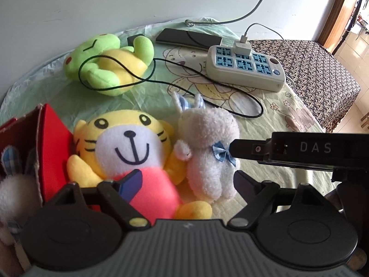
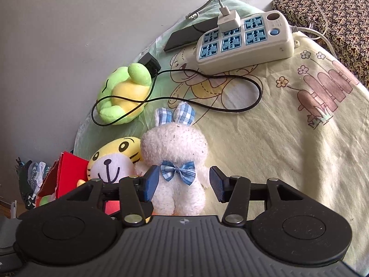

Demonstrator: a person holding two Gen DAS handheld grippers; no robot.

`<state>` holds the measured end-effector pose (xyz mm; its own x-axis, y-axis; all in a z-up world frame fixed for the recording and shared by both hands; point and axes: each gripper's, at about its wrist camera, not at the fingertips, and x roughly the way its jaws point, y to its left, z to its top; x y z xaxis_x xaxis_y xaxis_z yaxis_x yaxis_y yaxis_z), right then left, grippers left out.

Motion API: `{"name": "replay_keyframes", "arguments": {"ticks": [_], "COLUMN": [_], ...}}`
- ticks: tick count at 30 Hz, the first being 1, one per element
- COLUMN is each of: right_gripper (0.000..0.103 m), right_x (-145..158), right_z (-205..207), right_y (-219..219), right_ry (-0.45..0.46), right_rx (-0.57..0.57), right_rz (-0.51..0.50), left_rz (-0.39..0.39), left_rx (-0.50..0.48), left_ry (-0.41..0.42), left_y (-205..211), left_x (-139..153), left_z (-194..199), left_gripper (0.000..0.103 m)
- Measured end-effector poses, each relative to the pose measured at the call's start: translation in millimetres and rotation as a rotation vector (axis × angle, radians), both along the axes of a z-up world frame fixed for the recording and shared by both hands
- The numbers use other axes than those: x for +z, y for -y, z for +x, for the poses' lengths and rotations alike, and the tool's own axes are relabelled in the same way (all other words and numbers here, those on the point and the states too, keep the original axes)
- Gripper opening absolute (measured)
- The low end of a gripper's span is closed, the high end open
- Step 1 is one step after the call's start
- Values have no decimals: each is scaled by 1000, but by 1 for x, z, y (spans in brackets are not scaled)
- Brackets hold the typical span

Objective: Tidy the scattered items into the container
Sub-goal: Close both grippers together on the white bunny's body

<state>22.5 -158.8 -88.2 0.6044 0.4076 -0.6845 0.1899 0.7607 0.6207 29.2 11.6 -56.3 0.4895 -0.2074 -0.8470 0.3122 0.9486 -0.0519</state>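
One rabbit already sits in the red box (image 1: 49,143). Tiger (image 1: 129,147), white rabbit (image 2: 177,161) and frog (image 1: 108,62) remain on the desk (image 2: 288,138). Right tool (image 2: 184,182) is spread around the rabbit; left tool (image 1: 184,180) is spread over the tiger.

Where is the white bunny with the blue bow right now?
In the right wrist view the white bunny sits low centre between the right claw's open jaws, on the yellow cloth, beside the tiger plush.
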Motion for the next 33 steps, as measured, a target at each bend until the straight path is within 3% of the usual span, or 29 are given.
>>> {"name": "replay_keyframes", "arguments": {"ticks": [12,19,23,33], "right_gripper": [70,77,76,56], "right_x": [-13,-21,-26,-23], "right_z": [26,42,45,40], "right_y": [-3,-8,-9,-13], "right_ry": [-22,-28,-21,2], "right_rx": [-4,32,36,79], "right_rz": [4,20,39,53], "left_rz": [-46,-34,-28,-38], "left_rx": [-36,-51,-53,-64], "left_ry": [-22,-21,-16,-20], "left_y": [11,21,21,21], "left_x": [-22,-34,-36,-34], "left_z": [20,33,37,36], "left_gripper": [62,62,62,57]}}
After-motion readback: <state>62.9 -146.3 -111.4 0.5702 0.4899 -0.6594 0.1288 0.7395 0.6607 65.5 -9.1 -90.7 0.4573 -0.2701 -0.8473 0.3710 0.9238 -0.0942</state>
